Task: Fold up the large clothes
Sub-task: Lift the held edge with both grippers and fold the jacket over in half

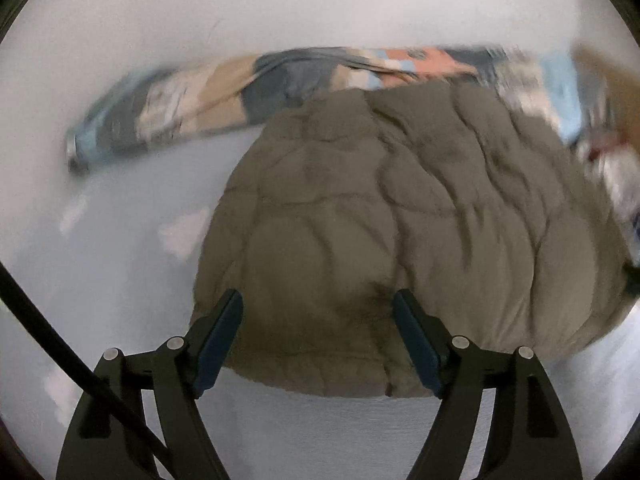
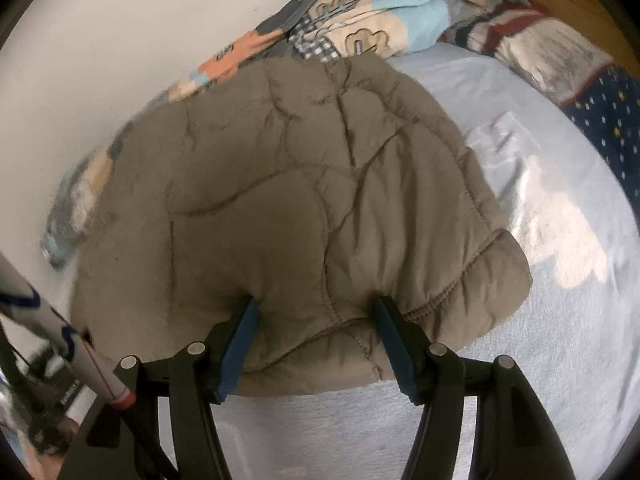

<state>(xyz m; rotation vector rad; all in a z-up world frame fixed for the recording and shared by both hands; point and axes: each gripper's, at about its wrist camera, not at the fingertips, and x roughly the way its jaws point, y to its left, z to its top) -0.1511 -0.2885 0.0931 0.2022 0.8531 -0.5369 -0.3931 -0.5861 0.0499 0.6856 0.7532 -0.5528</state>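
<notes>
Jaws wide over lengthwise jacket [image 2: 280,200]

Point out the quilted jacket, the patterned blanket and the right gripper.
quilted jacket [image 2: 280,184]: right wrist view, middle of its khaki back panel.
patterned blanket [image 2: 380,12]: right wrist view, cream and blue patch.
right gripper [image 2: 316,344]: right wrist view, between its fingertips.

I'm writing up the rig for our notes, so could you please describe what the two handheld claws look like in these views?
Both look alike. The left claw has two black linkage arms with round silver pivot pins, ending in flat dark blue pads; a black cable crosses its lower left. The right claw has the same black frame, silver pins and brighter blue pads. No sleeves or hands are visible.
</notes>
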